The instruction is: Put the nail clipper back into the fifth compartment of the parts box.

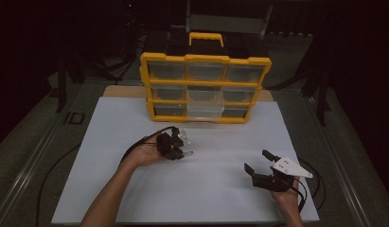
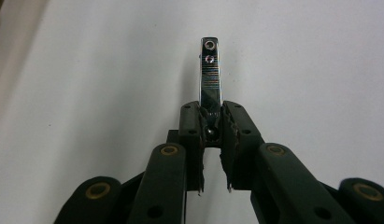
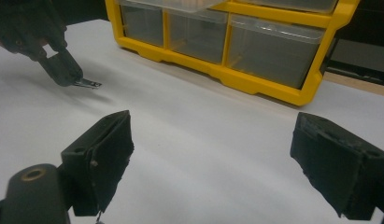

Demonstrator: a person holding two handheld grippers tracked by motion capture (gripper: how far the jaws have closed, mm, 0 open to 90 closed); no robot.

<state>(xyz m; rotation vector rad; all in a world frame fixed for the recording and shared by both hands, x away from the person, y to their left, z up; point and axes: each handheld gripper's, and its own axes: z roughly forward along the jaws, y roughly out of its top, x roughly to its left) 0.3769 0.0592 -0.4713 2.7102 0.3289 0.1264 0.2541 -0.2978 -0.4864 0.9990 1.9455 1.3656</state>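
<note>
A small chrome metal piece [image 2: 209,74], a narrow flat bar with two small holes near its far end, is held in the left claw [image 2: 211,123]. The jaws of that claw are closed almost fully on the near end of the bar, so that most of its length projects straight ahead of the fingertips, its long axis in line with the claw's own reach. In the high view the left claw [image 1: 175,144] is seen above the white desk [image 1: 111,156], with the bar's free end directed towards the right claw [image 1: 257,163] and slightly away from the yellow drawer organiser [image 1: 205,87], which lies just beyond the left claw. From the right gripper view the bar [image 3: 88,83] is seen to lie ahead and to the left of the right claw [image 3: 213,158], well apart from it, its tip tilted a little downwards over the desk.

The right claw is spread wide and nothing is held in it. The left hand is the nearer to the organiser. A handover or a placing into a drawer is judged possible; in either case the move would be governed by the bar's forward-pointing axis.
</note>
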